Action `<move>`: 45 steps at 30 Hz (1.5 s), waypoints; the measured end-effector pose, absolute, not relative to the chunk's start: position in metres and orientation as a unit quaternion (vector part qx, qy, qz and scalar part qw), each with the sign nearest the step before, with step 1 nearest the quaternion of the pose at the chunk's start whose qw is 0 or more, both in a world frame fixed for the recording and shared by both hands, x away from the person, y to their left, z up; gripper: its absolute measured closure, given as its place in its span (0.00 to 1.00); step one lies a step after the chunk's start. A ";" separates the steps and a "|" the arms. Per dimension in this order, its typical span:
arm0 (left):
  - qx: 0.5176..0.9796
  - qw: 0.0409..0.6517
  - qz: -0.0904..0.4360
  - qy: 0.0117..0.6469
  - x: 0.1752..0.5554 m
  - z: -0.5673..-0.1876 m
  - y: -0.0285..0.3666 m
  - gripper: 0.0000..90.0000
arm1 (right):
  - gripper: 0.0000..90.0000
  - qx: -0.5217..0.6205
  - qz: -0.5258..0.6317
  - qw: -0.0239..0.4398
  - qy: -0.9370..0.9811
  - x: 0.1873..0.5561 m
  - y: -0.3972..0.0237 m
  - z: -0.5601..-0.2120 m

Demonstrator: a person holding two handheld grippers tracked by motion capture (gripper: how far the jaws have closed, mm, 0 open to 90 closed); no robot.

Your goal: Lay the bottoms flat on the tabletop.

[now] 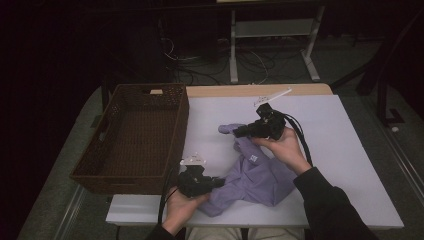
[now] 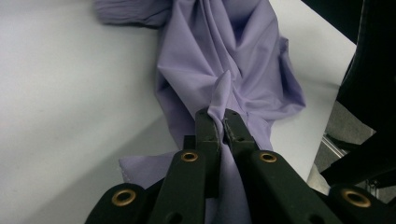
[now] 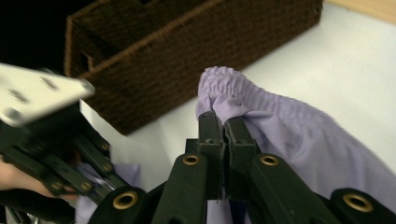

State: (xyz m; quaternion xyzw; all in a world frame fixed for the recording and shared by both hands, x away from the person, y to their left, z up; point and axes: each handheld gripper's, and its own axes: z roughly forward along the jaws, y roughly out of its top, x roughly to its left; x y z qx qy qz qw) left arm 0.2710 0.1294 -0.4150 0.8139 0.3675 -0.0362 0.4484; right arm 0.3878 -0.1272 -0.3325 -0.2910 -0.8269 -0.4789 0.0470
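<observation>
One lilac garment point(image 1: 257, 176) lies crumpled on the white table point(image 1: 345, 165), in the near half, between the person's two hands. The left gripper point(image 1: 216, 183) sits close to the table's near edge, its jaws pinched together on a raised fold of the cloth; the left gripper view shows the fabric point(image 2: 224, 60) drawn up into a ridge between the pads and trailing away toward the table's edge. The right gripper point(image 1: 236, 131) is held nearer the table's middle, its jaws likewise clamped on the garment's gathered elastic cuff point(image 3: 224, 86), which stands lifted off the surface. One brown wicker basket point(image 1: 176, 125) stands at the table's left side, its right wall just beside the cloth and the left gripper, its near left corner reaching past the white surface. The basket's interior appears bare. Open white surface lies to the right of the garment as far as the right edge, and beyond the right gripper toward the far edge, where a pale wooden strip point(image 1: 260, 90) runs. Count: one garment, one basket, two grippers, two hands point(image 1: 285, 147).
</observation>
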 end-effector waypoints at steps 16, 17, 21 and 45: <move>0.832 0.427 -0.049 0.350 0.271 -0.424 0.121 0.96 | 0.96 -0.384 -0.505 -0.011 -0.773 0.394 -0.224 -0.328; 0.833 0.426 -0.049 0.349 0.271 -0.425 0.121 0.96 | 0.96 -0.399 -0.502 -0.012 -0.767 0.394 -0.235 -0.334; 0.836 0.422 -0.050 0.348 0.272 -0.427 0.117 0.96 | 0.96 -0.455 -0.490 -0.013 -0.744 0.392 -0.274 -0.363; 0.838 0.430 -0.054 0.331 0.288 -0.433 0.098 0.90 | 0.88 -0.584 -0.391 -0.026 -0.711 0.378 -0.353 -0.449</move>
